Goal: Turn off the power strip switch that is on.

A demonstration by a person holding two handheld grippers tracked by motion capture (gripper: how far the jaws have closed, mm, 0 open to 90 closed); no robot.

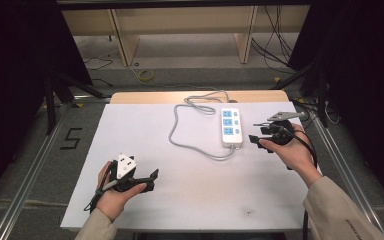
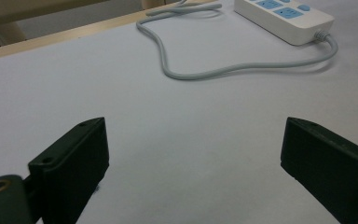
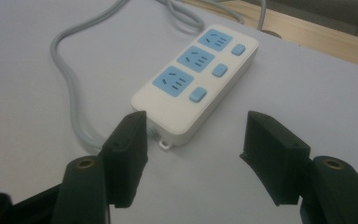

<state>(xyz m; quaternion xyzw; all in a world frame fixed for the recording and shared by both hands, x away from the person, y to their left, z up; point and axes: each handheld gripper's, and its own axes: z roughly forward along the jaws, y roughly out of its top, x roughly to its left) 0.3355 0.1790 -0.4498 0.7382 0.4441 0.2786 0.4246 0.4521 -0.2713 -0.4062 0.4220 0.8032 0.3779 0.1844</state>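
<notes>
— So why do we hold the right gripper (image 1: 258, 131) beside the power strip (image 1: 231, 127), fingers spread and empty?
— To straddle its near end on the worktop (image 1: 145, 150). Our left gripper (image 1: 152, 180) waits open, well apart.

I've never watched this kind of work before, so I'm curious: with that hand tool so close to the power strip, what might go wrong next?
The right gripper is open just short of the power strip; closing askew, its jaws could push the strip away instead of gripping it. A jaw might also press one of the blue switches. The grey cable lies in loops, so lifting the strip could drag it across the white table.
</notes>
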